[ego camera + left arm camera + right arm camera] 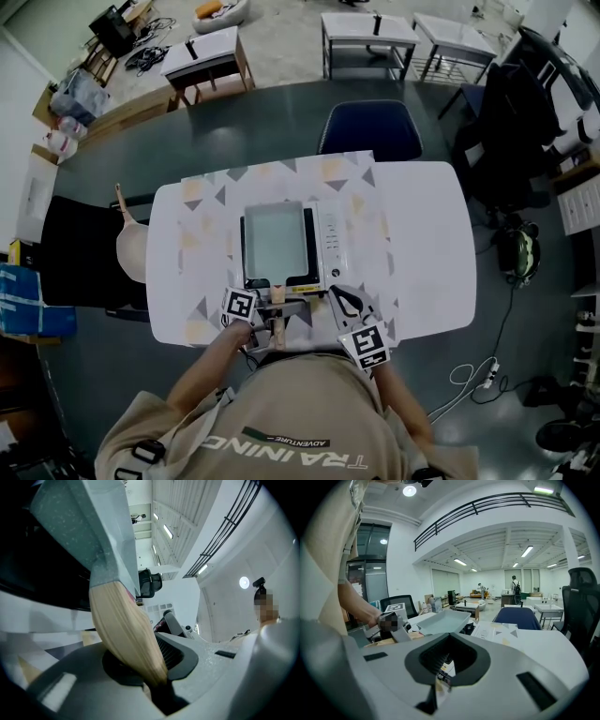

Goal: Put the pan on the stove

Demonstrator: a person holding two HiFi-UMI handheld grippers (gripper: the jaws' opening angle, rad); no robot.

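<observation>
- Head view: the square grey pan (274, 244) lies over the black top of the white tabletop stove (333, 239). The stove stands on the patterned cloth (211, 202) of the white table (422, 244). The pan's pale wooden handle (278, 328) points back at you. Your left gripper (262, 314) is on that handle. Your right gripper (349, 305) sits just beside the stove's near right corner. From above you cannot tell whether the pan's base is down on the burner or held just off it.
- Left gripper view: the jaws are clamped on the wooden handle (129, 630), close to its free end. The pan's speckled grey wall (79, 531) rises beyond. A grip that far back gives the pan's weight a long lever. If you loosen before the base rests flat, I judge the pan could twist in the pads and drop onto the stove.
- Right gripper view: the jaws are drawn nearly together with nothing between them. The pan (443, 620) shows ahead to the left, above the stove's dark edge (467, 629), with the left gripper (391, 623) at its handle. Whether the pan sits level is not clear from here, and set down askew it might rock or slide once released. Take care also not to pull the left gripper back with its jaws only half parted, since that would likely drag the pan toward you and off the burner.
</observation>
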